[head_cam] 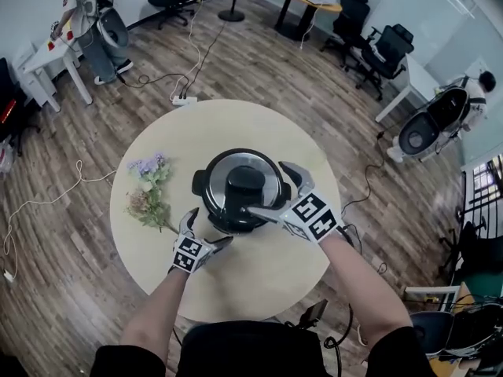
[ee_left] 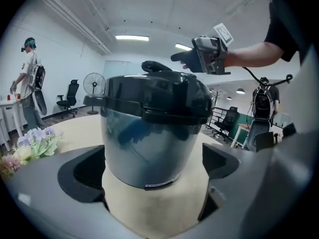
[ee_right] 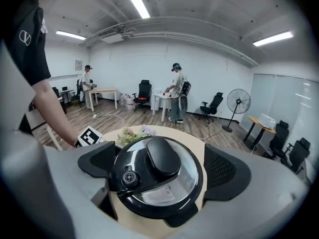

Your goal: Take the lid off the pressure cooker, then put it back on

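A pressure cooker [head_cam: 236,203] with a steel body and black rim stands in the middle of a round table. Its lid [head_cam: 244,181], steel with a black handle [ee_right: 163,157] across the top, sits closed on the pot. My right gripper [head_cam: 275,191] is open above the lid's right side, its jaws spread on either side of the lid [ee_right: 158,178]. My left gripper [head_cam: 206,231] is open at table level at the cooker's near left, facing the pot's steel wall [ee_left: 149,148] without touching it. The right gripper [ee_left: 202,56] hovers over the lid in the left gripper view.
A bunch of artificial flowers [head_cam: 149,191] lies on the table [head_cam: 259,277] left of the cooker. Cables run across the wooden floor. Office chairs, desks and a fan stand around the room, with people [ee_right: 177,93] at a far table.
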A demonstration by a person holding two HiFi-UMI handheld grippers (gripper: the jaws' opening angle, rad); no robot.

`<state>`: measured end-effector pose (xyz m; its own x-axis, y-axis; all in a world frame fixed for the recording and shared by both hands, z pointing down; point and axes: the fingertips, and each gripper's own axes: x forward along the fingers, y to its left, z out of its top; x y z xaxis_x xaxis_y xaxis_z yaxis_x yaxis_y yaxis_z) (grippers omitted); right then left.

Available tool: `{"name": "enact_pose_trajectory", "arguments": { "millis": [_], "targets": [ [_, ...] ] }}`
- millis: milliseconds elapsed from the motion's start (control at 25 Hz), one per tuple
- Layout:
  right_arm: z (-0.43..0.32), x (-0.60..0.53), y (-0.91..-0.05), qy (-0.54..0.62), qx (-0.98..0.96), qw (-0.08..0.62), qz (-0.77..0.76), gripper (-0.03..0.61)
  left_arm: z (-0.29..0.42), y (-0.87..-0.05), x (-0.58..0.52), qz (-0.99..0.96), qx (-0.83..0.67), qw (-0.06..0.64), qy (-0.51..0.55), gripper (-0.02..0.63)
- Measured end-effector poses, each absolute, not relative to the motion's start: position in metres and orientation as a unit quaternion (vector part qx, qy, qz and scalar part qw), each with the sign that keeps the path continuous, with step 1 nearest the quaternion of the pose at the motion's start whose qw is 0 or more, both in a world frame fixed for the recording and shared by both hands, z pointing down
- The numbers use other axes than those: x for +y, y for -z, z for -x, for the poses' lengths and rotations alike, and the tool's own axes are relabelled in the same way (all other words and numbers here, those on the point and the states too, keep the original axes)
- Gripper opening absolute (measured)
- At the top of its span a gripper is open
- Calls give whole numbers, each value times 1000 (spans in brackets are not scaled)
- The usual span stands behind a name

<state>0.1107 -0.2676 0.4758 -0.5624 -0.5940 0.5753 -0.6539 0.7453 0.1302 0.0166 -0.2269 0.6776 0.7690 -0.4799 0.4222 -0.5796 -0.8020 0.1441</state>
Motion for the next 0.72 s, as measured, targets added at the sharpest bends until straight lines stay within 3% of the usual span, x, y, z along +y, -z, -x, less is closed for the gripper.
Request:
{"name": "enact_pose_trajectory", "arguments": {
  "millis": [280,360,440,640,720],
  "targets": [
    [-78,-296,-517,-58,-881,408,-232,541,-24,-693,-242,-928,-275,146,-205,588],
    [-74,-298,-526,-55,-874,440,-200,496,-25,-693,-244,-928,-277,144,-203,589],
    [-72,-303,-532,-47,-864,469,-177,401,-27,-693,-245,-928,-277,144,-203,588],
    [-67,-310,-550,-49,-831,538,-135,381,-26,-694,-244,-926,-277,148,-211,589],
    [-73,-310,-557,-45,-806,577,-123,326,-26,-694,-242,-926,-276,148,-212,589]
  ]
}}
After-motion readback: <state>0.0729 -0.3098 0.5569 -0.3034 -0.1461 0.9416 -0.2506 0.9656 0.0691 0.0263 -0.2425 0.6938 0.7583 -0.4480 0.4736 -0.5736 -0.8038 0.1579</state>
